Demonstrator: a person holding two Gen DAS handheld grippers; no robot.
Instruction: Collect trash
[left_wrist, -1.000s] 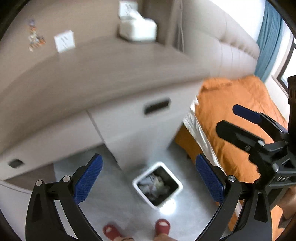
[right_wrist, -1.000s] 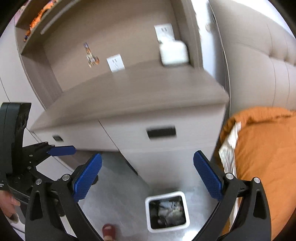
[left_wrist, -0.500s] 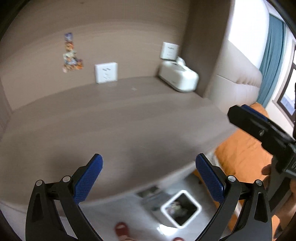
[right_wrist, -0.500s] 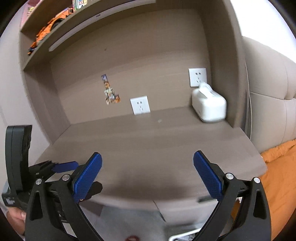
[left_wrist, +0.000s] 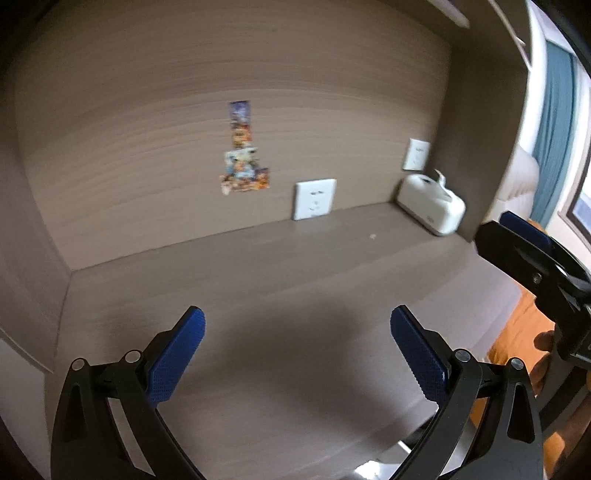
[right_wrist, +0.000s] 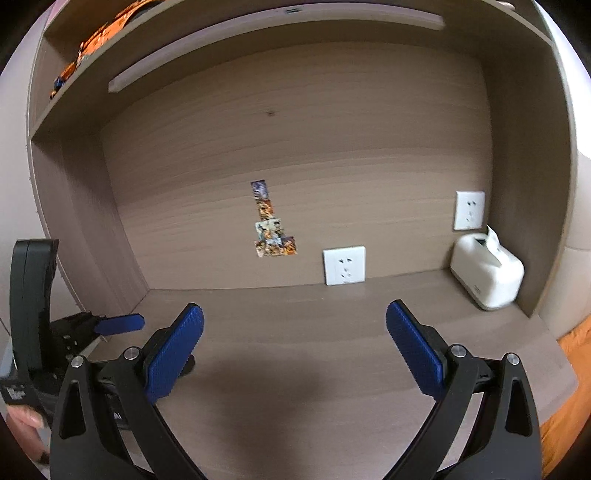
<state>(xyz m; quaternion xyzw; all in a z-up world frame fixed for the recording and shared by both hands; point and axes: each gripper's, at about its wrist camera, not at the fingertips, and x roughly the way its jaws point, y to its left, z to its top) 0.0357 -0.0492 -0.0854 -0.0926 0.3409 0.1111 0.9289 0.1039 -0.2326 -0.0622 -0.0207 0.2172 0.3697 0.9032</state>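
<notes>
Both the left gripper (left_wrist: 297, 354) and right gripper (right_wrist: 293, 350) are hovering spread and empty over the tabletop (right_wrist: 295, 317), facing what may be a crumb (left_wrist: 373, 235) far ahead-right, nearer the right gripper.

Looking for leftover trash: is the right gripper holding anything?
No, the right gripper is open with only the bare desk top showing between its blue pads.

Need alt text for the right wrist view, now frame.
The right gripper, open and holding nothing, points over a bare brown desk toward its back panel. A white tissue box sits in the far right corner near two wall sockets, with a strip of stickers on the panel. The left gripper shows at the left edge.
</notes>
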